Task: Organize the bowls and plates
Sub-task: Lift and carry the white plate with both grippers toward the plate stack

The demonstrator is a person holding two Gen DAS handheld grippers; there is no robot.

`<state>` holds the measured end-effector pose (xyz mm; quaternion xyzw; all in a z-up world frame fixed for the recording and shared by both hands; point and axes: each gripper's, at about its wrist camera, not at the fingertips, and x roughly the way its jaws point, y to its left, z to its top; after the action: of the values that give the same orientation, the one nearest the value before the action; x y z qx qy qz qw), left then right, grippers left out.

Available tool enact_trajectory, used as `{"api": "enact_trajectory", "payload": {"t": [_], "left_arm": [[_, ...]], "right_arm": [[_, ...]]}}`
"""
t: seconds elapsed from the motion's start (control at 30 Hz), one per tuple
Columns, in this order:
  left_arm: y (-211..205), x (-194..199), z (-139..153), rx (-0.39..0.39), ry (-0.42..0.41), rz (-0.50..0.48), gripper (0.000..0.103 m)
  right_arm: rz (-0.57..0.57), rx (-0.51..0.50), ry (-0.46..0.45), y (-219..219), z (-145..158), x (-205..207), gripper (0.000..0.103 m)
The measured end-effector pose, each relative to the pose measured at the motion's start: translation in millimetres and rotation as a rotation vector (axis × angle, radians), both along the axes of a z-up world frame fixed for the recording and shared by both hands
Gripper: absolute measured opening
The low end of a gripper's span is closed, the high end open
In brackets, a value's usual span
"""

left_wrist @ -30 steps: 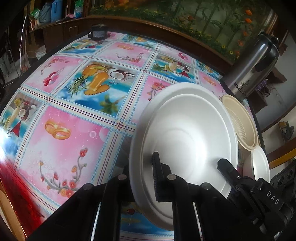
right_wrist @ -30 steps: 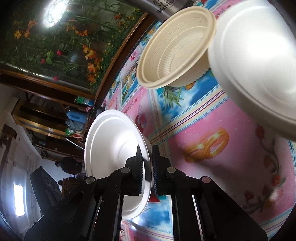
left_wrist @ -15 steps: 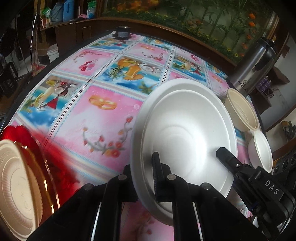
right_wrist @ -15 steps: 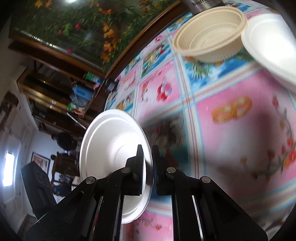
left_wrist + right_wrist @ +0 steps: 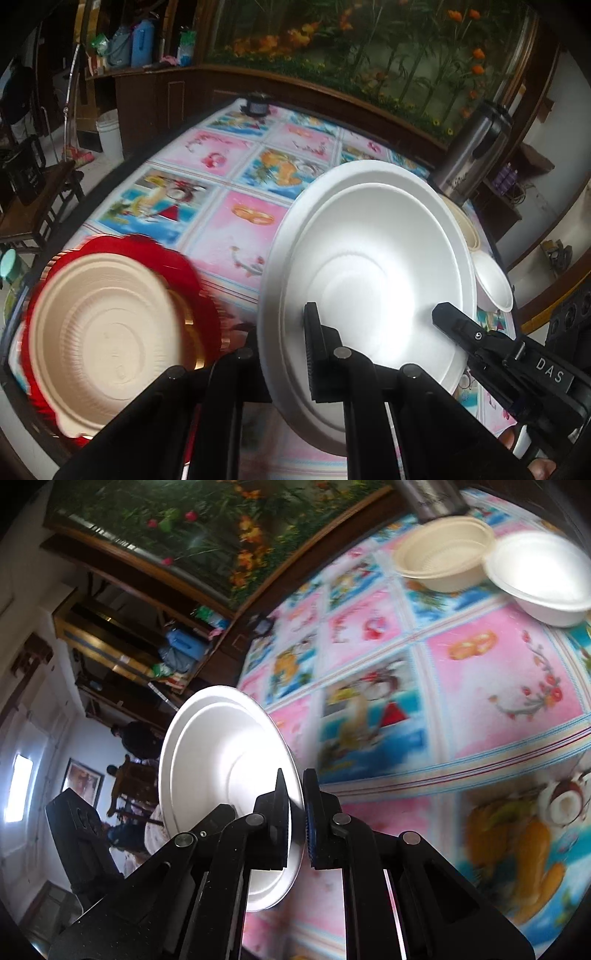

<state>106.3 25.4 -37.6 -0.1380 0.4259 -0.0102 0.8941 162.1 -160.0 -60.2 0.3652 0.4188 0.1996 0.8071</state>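
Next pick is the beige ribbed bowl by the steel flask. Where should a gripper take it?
Pinch the beige ribbed bowl at its thin rim on the open near side, one finger inside and one outside. It sits upright, the steel flask stands behind it, and the white bowl crowds one side.

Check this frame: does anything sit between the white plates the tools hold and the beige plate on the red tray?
Nothing visible does. The white plate in the left tool hangs beside the beige plate; only patterned tablecloth shows between.
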Motion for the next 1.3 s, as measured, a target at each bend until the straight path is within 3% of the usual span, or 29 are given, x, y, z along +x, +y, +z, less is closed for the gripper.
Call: {"api": "enact_trajectory", "payload": {"t": [0.2, 0.53, 0.83, 1.3], "left_arm": [[60, -27, 14, -0.002, -0.028, 0.066, 0.009], [132, -50, -11, -0.022, 0.035, 0.151, 0.01], [151, -54, -34, -0.053, 0.087, 0.149, 0.013], [158, -62, -35, -0.035, 0.083, 0.138, 0.018]], "right_arm": [[0.097, -0.014, -0.038, 62, 23, -3, 0.008], [0.225, -0.072, -0.021, 159, 17, -6, 0.008], [0.239, -0.122, 0.018, 185, -5, -3, 0.008], [0.258, -0.177, 0.032, 199, -16, -2, 0.008]]}}
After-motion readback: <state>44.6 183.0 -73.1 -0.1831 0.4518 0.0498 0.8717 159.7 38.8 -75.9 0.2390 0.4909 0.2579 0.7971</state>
